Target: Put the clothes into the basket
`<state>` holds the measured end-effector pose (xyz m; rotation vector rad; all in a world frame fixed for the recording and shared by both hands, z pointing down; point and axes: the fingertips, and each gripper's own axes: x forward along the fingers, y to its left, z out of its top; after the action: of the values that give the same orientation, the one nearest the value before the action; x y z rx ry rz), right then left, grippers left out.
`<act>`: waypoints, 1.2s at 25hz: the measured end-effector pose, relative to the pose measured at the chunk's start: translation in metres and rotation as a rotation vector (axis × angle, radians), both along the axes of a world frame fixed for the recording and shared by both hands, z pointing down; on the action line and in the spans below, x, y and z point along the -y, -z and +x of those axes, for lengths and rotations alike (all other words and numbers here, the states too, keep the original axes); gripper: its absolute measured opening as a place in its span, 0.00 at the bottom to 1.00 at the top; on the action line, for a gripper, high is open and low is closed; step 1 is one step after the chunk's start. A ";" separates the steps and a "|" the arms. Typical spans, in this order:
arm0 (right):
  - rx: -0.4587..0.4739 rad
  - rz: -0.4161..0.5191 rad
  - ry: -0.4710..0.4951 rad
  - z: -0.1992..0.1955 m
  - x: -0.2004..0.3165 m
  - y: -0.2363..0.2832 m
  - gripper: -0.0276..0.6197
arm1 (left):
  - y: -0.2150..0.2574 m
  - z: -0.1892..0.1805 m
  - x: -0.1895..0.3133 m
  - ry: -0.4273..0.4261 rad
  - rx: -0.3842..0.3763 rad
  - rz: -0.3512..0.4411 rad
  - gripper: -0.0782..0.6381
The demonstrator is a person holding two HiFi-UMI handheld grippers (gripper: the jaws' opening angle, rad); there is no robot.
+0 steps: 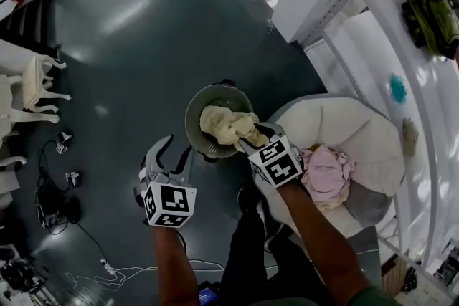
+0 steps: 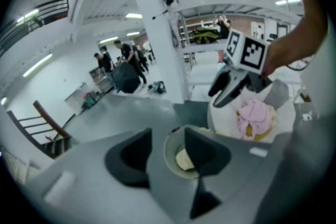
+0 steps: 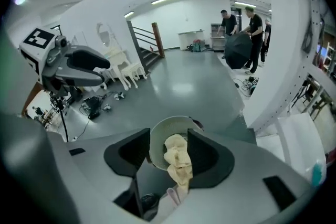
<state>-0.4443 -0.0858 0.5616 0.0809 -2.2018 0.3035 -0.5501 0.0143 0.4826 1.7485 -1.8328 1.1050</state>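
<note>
Right gripper jaws wide, perhaps against yellow cloth.

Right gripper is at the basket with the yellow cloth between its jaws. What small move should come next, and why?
Probably lift the right gripper straight off the yellow cloth. Its jaws stand apart around the cloth's tail, most of the cloth already lies in the basket, and the pink garment waits on the white seat.

Soft cloth (glossy, smooth floor)
</note>
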 end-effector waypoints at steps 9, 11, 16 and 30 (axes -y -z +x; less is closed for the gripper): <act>0.181 0.047 -0.124 0.015 0.027 0.036 0.37 | 0.062 0.029 0.039 -0.074 0.002 0.360 0.36; 0.256 0.075 -0.175 0.029 0.038 0.047 0.37 | 0.079 0.040 0.048 -0.109 0.000 0.449 0.36; 0.435 0.168 -0.318 0.091 0.061 0.076 0.37 | 0.085 0.079 0.062 -0.102 -0.086 0.564 0.36; 0.211 0.248 -0.748 0.377 0.084 -0.056 0.37 | -0.024 0.324 0.139 -0.341 -0.359 0.519 0.36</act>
<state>-0.0675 -0.1702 0.6180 1.0626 -2.3294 0.4578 -0.2258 -0.1244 0.5067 2.4339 -1.7267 0.3744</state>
